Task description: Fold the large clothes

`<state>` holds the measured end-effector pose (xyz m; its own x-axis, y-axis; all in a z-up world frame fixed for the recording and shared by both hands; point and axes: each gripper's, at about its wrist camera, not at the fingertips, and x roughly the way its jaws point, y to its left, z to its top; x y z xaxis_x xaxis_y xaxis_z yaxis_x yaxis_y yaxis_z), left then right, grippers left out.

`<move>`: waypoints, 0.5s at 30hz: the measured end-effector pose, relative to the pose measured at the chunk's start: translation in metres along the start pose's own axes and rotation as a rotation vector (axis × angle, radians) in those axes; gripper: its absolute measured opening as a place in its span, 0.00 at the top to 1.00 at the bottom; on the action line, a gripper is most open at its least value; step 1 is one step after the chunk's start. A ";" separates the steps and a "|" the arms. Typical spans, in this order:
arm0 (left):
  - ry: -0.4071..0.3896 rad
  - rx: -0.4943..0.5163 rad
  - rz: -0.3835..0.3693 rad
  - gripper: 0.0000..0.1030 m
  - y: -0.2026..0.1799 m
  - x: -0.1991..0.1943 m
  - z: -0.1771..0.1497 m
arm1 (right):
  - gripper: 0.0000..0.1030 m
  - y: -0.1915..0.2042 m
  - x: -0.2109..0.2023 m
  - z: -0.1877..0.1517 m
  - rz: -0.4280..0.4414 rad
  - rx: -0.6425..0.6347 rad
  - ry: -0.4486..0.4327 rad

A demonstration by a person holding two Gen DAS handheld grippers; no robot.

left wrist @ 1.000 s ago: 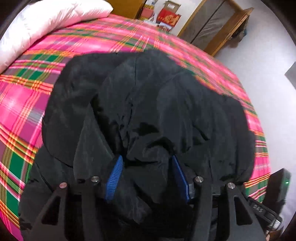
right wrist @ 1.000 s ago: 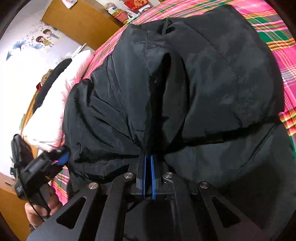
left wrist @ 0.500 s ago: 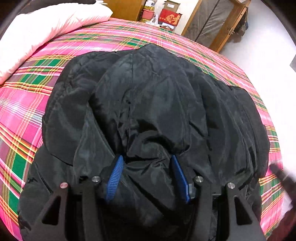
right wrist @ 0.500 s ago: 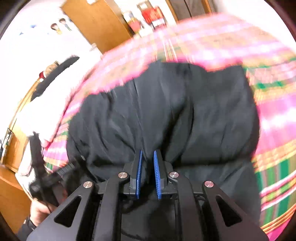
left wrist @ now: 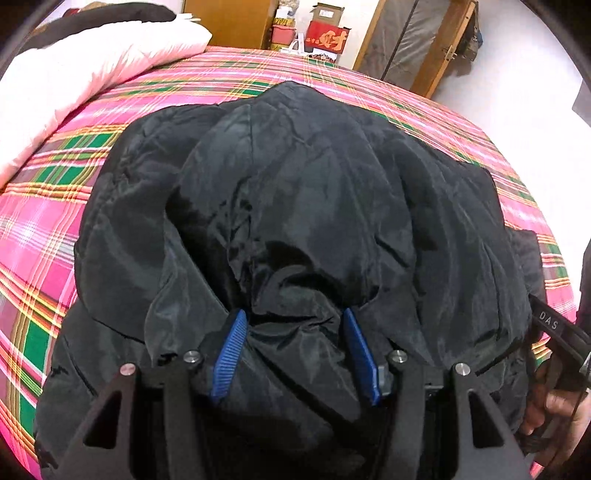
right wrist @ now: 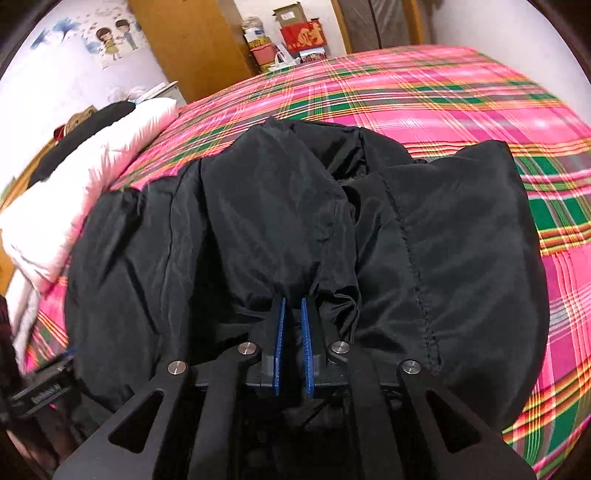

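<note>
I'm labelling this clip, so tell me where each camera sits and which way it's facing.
Left wrist: sits on the left gripper, angled down at the black jacket on the plaid bed; its jaws clamp a thick bunch of fabric; the person's other hand shows at right.
Right wrist: sits on the right gripper, angled down over the jacket; its jaws are nearly shut.
Both share the jacket, the bed, the white pillow and the red box.

The jacket (left wrist: 295,206) lies bunched on the bed (left wrist: 48,221), at the centre of the left wrist view. The pillow (left wrist: 81,62) lies on the bed at 10 o'clock of it, the boxes (left wrist: 325,35) beyond the bed at 12, the door (left wrist: 413,40) at 1.
</note>
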<state>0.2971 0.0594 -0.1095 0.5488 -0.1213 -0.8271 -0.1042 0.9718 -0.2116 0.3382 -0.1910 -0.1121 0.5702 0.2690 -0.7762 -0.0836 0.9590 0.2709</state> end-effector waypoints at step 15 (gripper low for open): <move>-0.111 -0.057 -0.055 0.46 0.000 -0.076 0.006 | 0.89 0.051 -0.065 -0.012 0.124 -0.096 -0.013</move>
<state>0.2606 0.0704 -0.0433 0.6430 -0.1476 -0.7515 -0.1171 0.9508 -0.2869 0.2871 -0.1589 -0.0547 0.5613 0.3851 -0.7326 -0.2310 0.9229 0.3081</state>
